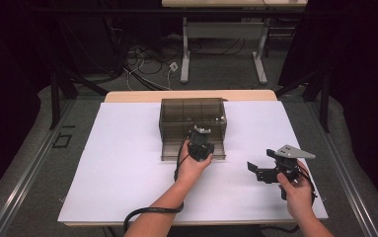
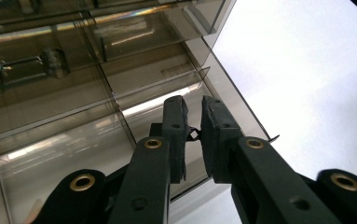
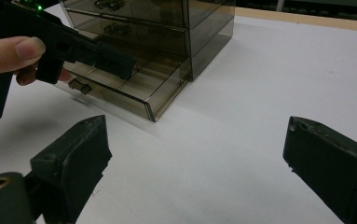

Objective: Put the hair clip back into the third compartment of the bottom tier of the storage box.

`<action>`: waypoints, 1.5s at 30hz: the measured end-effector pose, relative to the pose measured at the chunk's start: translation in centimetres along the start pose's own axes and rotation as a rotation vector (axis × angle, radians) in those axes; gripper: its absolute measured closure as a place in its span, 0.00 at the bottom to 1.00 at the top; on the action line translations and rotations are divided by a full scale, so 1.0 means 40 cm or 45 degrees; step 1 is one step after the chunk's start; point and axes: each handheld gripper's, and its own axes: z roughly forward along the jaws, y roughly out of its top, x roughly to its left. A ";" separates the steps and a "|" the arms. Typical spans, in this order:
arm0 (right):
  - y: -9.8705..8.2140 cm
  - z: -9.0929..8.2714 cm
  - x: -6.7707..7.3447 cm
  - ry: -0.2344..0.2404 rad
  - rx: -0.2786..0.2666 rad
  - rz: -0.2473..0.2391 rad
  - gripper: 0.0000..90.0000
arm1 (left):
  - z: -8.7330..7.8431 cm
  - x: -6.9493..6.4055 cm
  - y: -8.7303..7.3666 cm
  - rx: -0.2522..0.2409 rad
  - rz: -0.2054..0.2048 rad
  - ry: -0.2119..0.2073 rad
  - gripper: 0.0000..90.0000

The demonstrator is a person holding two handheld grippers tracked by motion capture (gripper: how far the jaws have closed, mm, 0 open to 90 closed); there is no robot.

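Observation:
A smoky see-through drawer cabinet (image 1: 192, 111) stands mid-table with its bottom drawer (image 1: 169, 151) pulled out toward me. My left gripper (image 1: 200, 134) hovers over that open drawer, pointing down into it. In the left gripper view its jaws (image 2: 194, 109) stand almost together, pinching a small black object (image 2: 194, 135) above the drawer's divided floor (image 2: 73, 140). My right gripper (image 1: 258, 170) rests low over the table to the right of the cabinet. It is wide open (image 3: 195, 123) with nothing between its pads, and faces the drawer (image 3: 120, 100) and the left gripper (image 3: 120, 65).
White sheet (image 1: 117, 163) covers the table. The cabinet's upper drawers (image 3: 120, 23) are pushed in. A second table's legs (image 1: 185, 54) and loose cables (image 1: 147, 64) lie on the floor beyond the far edge.

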 end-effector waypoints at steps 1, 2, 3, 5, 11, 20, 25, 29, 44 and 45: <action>0.000 0.000 0.001 -0.002 0.010 0.001 0.07 | 0.001 0.000 0.000 0.001 0.002 0.001 0.89; 0.000 0.000 0.001 -0.001 0.013 0.004 0.07 | 0.003 0.000 -0.001 -0.003 -0.001 0.005 0.88; -0.001 0.001 0.001 0.004 0.010 -0.004 0.07 | 0.003 0.000 -0.001 -0.003 -0.003 0.008 0.88; -0.001 0.001 0.001 0.006 0.010 -0.003 0.07 | 0.005 0.001 -0.001 -0.003 -0.004 0.009 0.88; 0.000 0.001 0.001 -0.001 0.014 -0.004 0.07 | 0.006 0.001 -0.001 -0.009 0.001 0.019 0.88; -0.001 0.002 0.000 0.005 0.008 -0.003 0.07 | 0.006 0.002 -0.001 -0.008 -0.001 0.014 0.88; -0.001 0.002 0.001 0.005 0.008 -0.003 0.07 | 0.003 0.005 0.001 -0.013 -0.010 0.002 0.85; 0.000 0.001 0.001 0.000 0.013 0.003 0.07 | 0.001 0.008 0.001 -0.023 -0.021 0.000 0.81; 0.000 0.002 0.000 0.006 0.007 -0.005 0.07 | -0.014 0.001 0.003 -0.049 -0.006 -0.019 0.70; -0.001 0.002 0.000 0.006 0.007 -0.005 0.07 | -0.015 0.001 0.003 -0.050 -0.012 -0.025 0.70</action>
